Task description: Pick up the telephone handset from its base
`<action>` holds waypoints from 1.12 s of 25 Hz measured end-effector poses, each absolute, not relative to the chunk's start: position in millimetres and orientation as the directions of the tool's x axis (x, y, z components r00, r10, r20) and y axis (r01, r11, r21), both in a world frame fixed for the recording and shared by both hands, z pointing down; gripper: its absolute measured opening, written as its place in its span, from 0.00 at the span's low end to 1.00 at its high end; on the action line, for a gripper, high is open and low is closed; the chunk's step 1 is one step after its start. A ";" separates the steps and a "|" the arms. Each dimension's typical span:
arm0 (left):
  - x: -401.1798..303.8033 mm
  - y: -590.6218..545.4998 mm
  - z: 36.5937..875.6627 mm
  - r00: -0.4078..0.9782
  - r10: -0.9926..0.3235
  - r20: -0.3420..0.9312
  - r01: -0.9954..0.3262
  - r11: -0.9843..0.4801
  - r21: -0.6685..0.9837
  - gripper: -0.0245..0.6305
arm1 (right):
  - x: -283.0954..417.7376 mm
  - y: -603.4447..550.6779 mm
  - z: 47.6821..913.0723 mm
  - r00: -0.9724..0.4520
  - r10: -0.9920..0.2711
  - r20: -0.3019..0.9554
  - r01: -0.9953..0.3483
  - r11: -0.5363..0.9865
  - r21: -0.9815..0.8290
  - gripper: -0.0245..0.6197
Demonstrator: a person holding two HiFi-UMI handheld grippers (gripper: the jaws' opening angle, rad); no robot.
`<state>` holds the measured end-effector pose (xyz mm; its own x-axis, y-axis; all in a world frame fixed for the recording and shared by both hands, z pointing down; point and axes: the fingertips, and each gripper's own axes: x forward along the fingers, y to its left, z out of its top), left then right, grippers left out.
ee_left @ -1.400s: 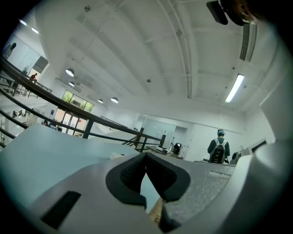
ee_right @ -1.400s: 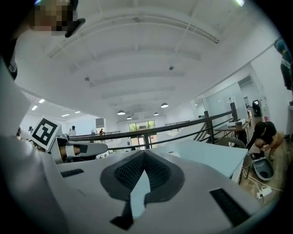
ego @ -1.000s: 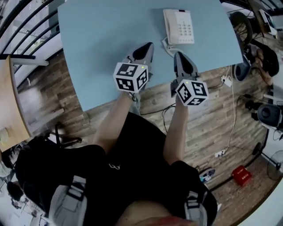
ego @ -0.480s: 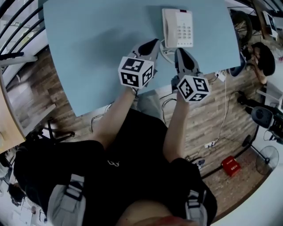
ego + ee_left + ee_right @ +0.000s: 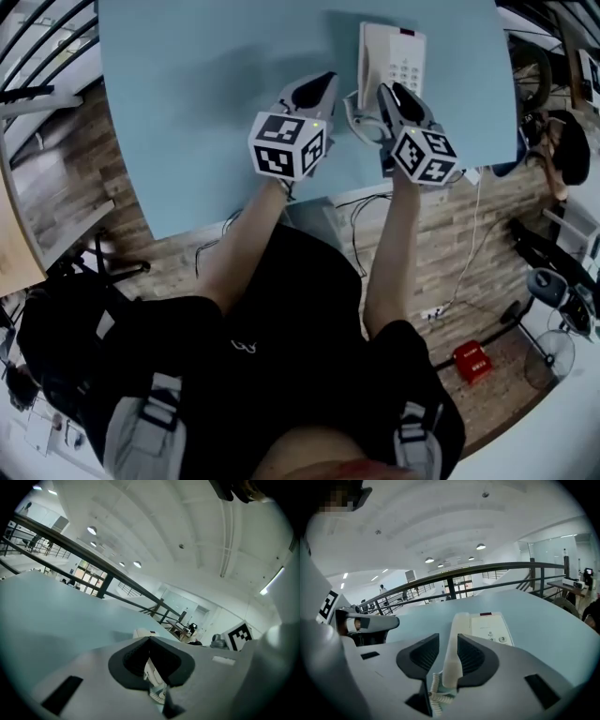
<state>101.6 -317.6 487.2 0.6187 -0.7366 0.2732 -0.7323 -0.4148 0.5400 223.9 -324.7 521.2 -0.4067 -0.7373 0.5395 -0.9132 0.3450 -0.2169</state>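
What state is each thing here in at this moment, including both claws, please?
handset, lying on its base, ungripped
telephone base, flat on the table, handset in place
cord, coiled
right claw, jaws opening, handset between them
left claw, shut, empty

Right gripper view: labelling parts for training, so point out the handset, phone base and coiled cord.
handset (image 5: 453, 651), right gripper view, mid-body
phone base (image 5: 489, 626), right gripper view, keypad face
coiled cord (image 5: 436, 697), right gripper view, lower coils
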 end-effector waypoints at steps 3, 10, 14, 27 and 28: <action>101.6 -317.2 494.5 0.611 -0.736 0.291 -0.739 -0.399 0.542 0.04 | 226.7 -341.8 541.3 -0.431 -0.685 0.587 -0.902 0.357 -0.245 0.26; 94.7 -326.1 503.2 0.582 -0.754 0.306 -0.755 -0.360 0.549 0.04 | 227.6 -363.3 568.1 -0.489 -0.590 0.643 -0.870 0.377 -0.317 0.31; 94.4 -328.6 504.2 0.572 -0.762 0.304 -0.757 -0.348 0.553 0.04 | 227.4 -366.2 571.2 -0.536 -0.553 0.638 -0.843 0.391 -0.369 0.35; 88.3 -326.0 500.3 0.546 -0.784 0.295 -0.764 -0.322 0.559 0.04 | 203.9 -364.9 566.1 -0.594 -0.515 0.618 -0.804 0.401 -0.439 0.25; 89.5 -324.9 498.6 0.545 -0.786 0.293 -0.765 -0.322 0.558 0.04 | 204.1 -363.9 564.8 -0.583 -0.521 0.623 -0.812 0.396 -0.428 0.24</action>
<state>89.5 -324.9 498.6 0.5447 -0.7857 0.2933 -0.7647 -0.3217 0.5583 204.1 -363.9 564.8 -0.5830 -0.5212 0.6232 -0.8121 0.3964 -0.4282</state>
